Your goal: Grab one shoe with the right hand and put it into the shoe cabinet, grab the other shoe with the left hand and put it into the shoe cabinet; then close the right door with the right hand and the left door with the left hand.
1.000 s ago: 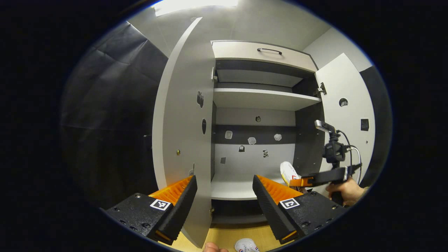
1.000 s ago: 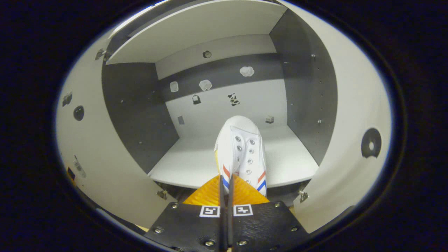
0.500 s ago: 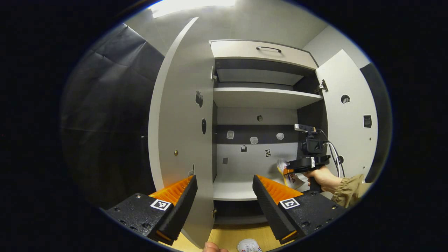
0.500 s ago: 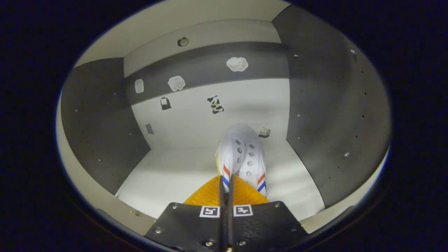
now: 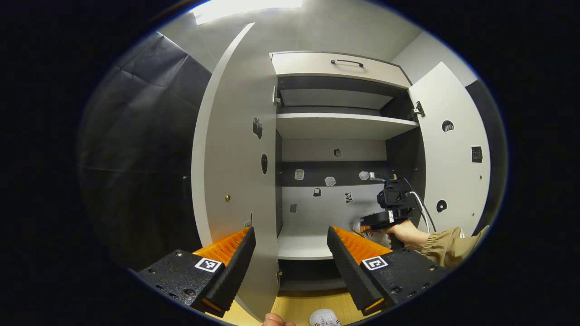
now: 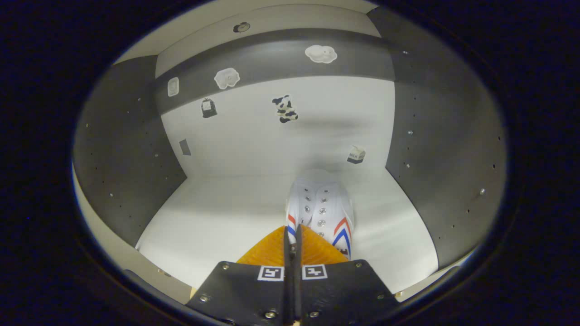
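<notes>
My right gripper (image 6: pixel 292 235) has its fingers pressed together on the heel edge of the white sneaker (image 6: pixel 321 209), which points straight ahead of the fingers with its toe toward the back wall of the shoe cabinet (image 6: pixel 290 136). The sneaker, with red and blue chevrons on its sides, lies low over the cabinet's white lower shelf (image 6: pixel 217 222), right of the shelf's middle and near the dark right side wall; I cannot tell whether its sole touches the shelf. Small stickers dot the back wall beyond the toe.

My left gripper (image 5: pixel 290 253) is spread wide with nothing between its fingers, held outside the cabinet in front of the lower shelf. Past it, the left door (image 5: pixel 235 149) and right door (image 5: pixel 453 149) stand open. Inside the cabinet's right half I see my right hand (image 5: pixel 405 233) holding the other gripper. The second shoe (image 5: pixel 324 318) lies on the wooden floor (image 5: pixel 299 308) below the cabinet's front.
</notes>
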Available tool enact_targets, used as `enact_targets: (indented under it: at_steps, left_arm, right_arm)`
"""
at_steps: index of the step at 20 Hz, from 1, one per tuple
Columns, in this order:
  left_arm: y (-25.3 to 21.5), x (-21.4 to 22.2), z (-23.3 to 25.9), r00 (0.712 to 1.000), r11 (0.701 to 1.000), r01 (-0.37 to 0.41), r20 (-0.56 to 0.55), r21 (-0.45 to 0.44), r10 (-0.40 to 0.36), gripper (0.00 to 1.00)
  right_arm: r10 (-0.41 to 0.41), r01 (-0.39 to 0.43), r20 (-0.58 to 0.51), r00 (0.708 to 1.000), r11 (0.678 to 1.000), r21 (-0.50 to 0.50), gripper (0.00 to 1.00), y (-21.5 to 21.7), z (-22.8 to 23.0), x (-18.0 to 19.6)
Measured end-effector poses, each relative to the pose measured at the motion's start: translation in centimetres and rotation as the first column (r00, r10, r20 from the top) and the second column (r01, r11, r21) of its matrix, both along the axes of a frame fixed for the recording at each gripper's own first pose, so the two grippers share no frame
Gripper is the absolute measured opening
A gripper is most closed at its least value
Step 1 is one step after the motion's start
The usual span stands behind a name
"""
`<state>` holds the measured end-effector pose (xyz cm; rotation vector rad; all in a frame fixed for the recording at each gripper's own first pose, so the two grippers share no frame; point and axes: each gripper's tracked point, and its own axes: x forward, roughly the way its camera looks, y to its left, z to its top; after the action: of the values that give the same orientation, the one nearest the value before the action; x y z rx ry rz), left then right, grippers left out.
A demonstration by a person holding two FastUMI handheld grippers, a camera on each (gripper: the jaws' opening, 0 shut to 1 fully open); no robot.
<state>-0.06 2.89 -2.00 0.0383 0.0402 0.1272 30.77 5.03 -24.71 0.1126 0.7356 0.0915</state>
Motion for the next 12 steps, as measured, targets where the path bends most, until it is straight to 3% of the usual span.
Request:
enact_targets:
  at_steps: [4, 7, 8, 10, 11, 12]
  left_arm:
    - [0.0, 0.0, 0.0, 1.0, 1.0, 0.002, -0.002, -0.001, -0.002, 0.97]
    - [0.0, 0.0, -0.4, 1.0, 1.0, 0.0, -0.01, -0.001, 0.0, 0.97]
    - [0.0, -0.1, -0.7, 1.0, 1.0, -0.002, -0.02, -0.004, 0.002, 0.97]
    - [-0.4, -0.1, -1.8, 0.999, 1.0, 0.005, -0.046, -0.019, -0.005, 0.99]
    - [-0.7, -0.1, -2.3, 0.998, 1.0, 0.012, -0.06, -0.025, -0.014, 0.99]
    - [-1.2, -0.2, -3.0, 0.997, 0.999, 0.025, -0.076, -0.031, -0.027, 0.98]
  right_arm:
    - [-0.015, 0.016, -0.021, 1.0, 0.999, 0.039, 0.06, 0.1, 0.3, -0.1]
    - [-0.008, 0.007, 0.012, 1.0, 0.999, 0.038, 0.23, -0.1, 2.0, -0.9]
    - [-0.003, 0.002, 0.022, 1.0, 1.0, 0.029, 0.34, -0.4, 2.6, -1.3]
    - [0.011, -0.012, 0.053, 0.999, 1.0, 0.013, 0.37, -0.8, 4.4, -2.7]
    - [0.021, -0.021, 0.078, 0.997, 1.0, 0.005, 0.29, -1.0, 5.6, -3.5]
    - [0.031, -0.031, 0.105, 0.994, 0.999, 0.005, 0.29, -1.0, 7.1, -4.5]
